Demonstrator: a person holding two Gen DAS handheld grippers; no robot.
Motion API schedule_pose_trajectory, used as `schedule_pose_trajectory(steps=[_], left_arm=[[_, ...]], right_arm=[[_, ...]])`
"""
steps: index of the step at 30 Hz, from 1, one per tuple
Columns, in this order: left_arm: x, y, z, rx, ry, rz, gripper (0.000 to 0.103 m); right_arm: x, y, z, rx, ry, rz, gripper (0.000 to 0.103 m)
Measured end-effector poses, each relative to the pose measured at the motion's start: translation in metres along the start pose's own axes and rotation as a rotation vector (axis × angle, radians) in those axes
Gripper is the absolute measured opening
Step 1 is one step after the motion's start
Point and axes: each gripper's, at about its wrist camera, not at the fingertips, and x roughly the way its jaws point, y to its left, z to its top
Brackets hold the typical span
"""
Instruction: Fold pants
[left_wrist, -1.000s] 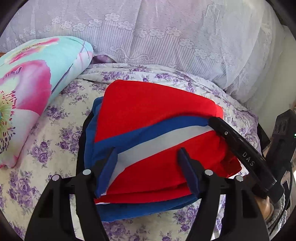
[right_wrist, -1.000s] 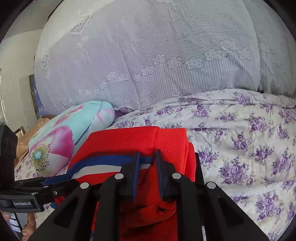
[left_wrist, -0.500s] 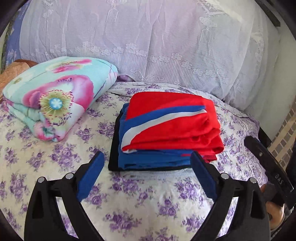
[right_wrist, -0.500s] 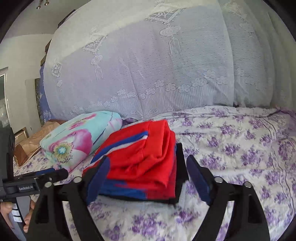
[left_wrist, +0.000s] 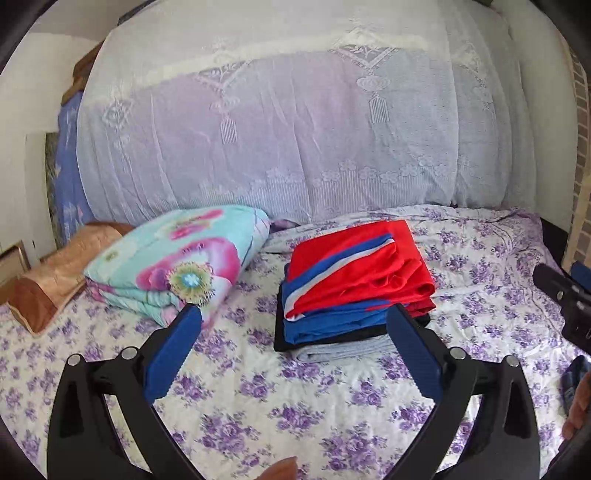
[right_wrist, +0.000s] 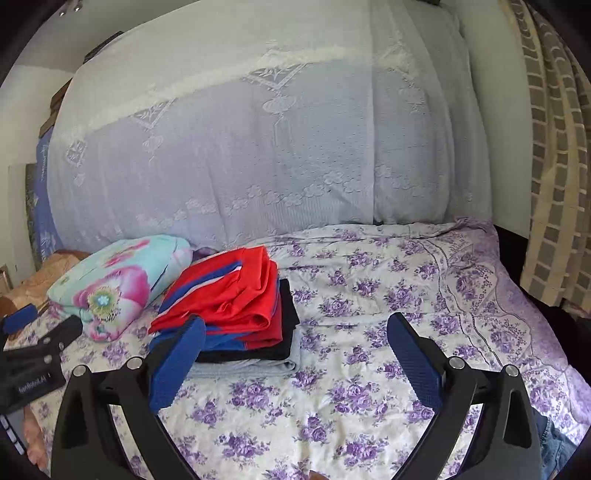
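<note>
**Folded pants on the stack, both tongs clear**

The red pants (left_wrist: 360, 267), with a blue and white stripe, lie folded on top of a small stack of clothes on the bed (left_wrist: 258, 398). Under them sit a blue garment (left_wrist: 325, 325), a black one (right_wrist: 288, 314) and a grey one (left_wrist: 343, 350) at the bottom, which touches the floral purple bedspread. The top fold of the red pants is a little rumpled on its right side.

The left tongs (left_wrist: 295, 343) have just been opening and stand wide, with nothing between the blue pads (left_wrist: 173, 354); they hang over the bedspread, apart from the near edge of the stack. The right tongs (right_wrist: 295, 350) have likewise just been opening and stand wide and empty, with the stack just behind the left pad in that view and bare bedspread between the two pads.

Left of the stack lies a folded turquoise quilt (left_wrist: 177, 266) with pink flowers, and further left a brown pillow (left_wrist: 55, 273). A pale lace-covered pile of bedding (left_wrist: 288, 140) rises behind them. A checked curtain (right_wrist: 554, 166) hangs at the right edge of the right wrist view.
</note>
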Motion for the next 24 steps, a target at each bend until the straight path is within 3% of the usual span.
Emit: schedule_pose_trajectory(steps=[3, 6, 8, 14, 24], left_arm=[[0.002, 0.001, -0.002, -0.022, -0.025, 0.010, 0.098], [0.014, 0.000, -0.011, -0.030, -0.007, -0.020, 0.098], [0.028, -0.004, -0.014, -0.011, 0.045, -0.015, 0.098], [0.041, 0.000, -0.021, -0.021, 0.098, -0.011, 0.098], [0.037, -0.006, -0.026, -0.014, 0.083, -0.031, 0.098]], right_arm=[[0.003, -0.002, -0.010, 0.089, -0.022, 0.038, 0.099], [0.019, 0.006, -0.019, 0.042, 0.002, 0.089, 0.099], [0.025, 0.010, -0.022, 0.031, 0.000, 0.065, 0.099], [0.038, 0.018, -0.031, 0.007, 0.022, 0.074, 0.099], [0.042, 0.027, -0.037, -0.012, 0.043, 0.075, 0.099]])
